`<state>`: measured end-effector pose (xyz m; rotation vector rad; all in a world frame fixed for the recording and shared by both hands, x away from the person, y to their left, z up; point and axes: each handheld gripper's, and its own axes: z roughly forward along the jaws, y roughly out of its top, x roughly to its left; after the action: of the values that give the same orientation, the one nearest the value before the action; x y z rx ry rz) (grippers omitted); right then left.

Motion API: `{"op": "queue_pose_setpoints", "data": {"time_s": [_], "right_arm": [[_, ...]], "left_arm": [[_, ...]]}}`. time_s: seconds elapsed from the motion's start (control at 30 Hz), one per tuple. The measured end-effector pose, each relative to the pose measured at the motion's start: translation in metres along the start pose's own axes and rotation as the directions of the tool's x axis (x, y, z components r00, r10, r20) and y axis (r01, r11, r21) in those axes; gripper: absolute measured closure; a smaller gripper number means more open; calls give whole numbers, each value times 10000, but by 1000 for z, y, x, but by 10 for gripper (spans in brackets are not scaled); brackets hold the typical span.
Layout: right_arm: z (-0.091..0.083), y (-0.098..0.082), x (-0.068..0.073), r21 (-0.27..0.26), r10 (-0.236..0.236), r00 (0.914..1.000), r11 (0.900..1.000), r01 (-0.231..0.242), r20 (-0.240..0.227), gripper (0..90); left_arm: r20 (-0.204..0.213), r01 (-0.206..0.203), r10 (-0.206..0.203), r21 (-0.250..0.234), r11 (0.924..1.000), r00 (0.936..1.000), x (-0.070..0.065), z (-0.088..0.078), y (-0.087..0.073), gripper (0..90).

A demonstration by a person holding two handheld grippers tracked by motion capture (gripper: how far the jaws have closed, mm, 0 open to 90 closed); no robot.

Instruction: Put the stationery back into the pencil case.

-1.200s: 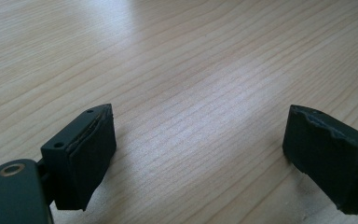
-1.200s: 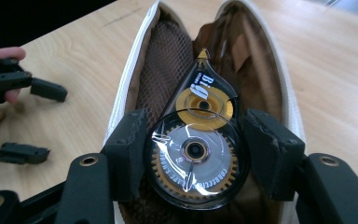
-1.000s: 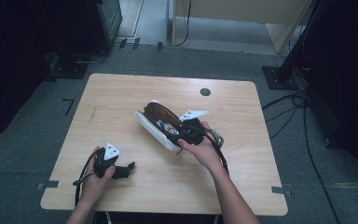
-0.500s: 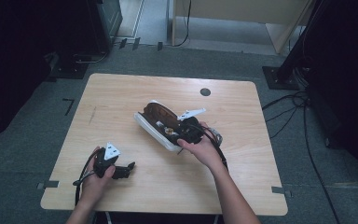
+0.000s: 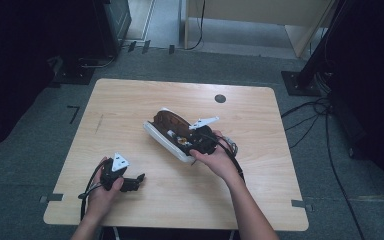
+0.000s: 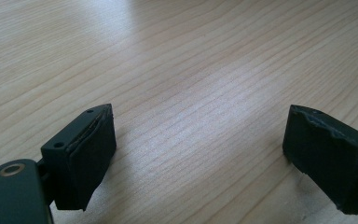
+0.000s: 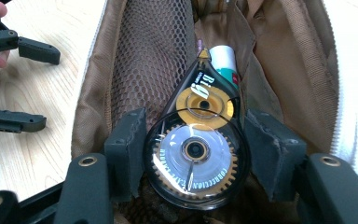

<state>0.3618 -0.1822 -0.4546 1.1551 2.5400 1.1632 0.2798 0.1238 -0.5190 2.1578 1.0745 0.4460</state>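
A pale wooden table (image 5: 130, 105) stands on grey carpet in a dim room. Nearest the person, the left gripper (image 6: 200, 158) rests low over bare wood, its jaws wide apart and empty. Farther in, the right gripper (image 7: 193, 154) clamps a clear, round correction-tape dispenser with a yellow spool (image 7: 198, 149), held inside the open white pencil case with brown lining (image 5: 167, 135) at mid-table, beside a white tube (image 7: 223, 60).

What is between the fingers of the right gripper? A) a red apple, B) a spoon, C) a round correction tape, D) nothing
C: the right gripper has its fingers on either side of the round, clear correction tape, over the open brown pencil case.
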Motion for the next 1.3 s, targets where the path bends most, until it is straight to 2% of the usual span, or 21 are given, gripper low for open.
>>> {"op": "queue_pose_setpoints", "data": {"time_s": [0.17, 0.43, 0.53, 0.83, 1.0, 1.3], "right_arm": [[-1, -2, 1, -81, -188, 9998, 9998, 189, 105, 408], [-3, -4, 2, -267, -200, 9994, 9994, 208, 298, 388], [-4, -4, 3, -298, -379, 9983, 9988, 393, 446, 378], [-13, -3, 5, -647, -543, 9958, 9962, 591, 731, 435], [-23, -1, 7, -1106, -654, 9937, 9910, 754, 909, 475], [-47, 0, 11, -1968, -773, 9884, 9751, 1023, 1306, 474]], "left_arm": [[1, 3, -3, 0, 10000, 10000, 0, 0, 0, 97], [2, -2, 2, 1, 10000, 10000, 0, 0, 0, 97], [3, -4, 4, 2, 10000, 10000, 0, 0, 0, 97], [-10, -27, 27, 0, 10000, 10000, 0, 0, 0, 97], [-2, 4, -4, -7, 10000, 10000, 0, 0, 0, 97], [3, 8, -8, -6, 10000, 10000, 0, 0, 0, 97]]}}
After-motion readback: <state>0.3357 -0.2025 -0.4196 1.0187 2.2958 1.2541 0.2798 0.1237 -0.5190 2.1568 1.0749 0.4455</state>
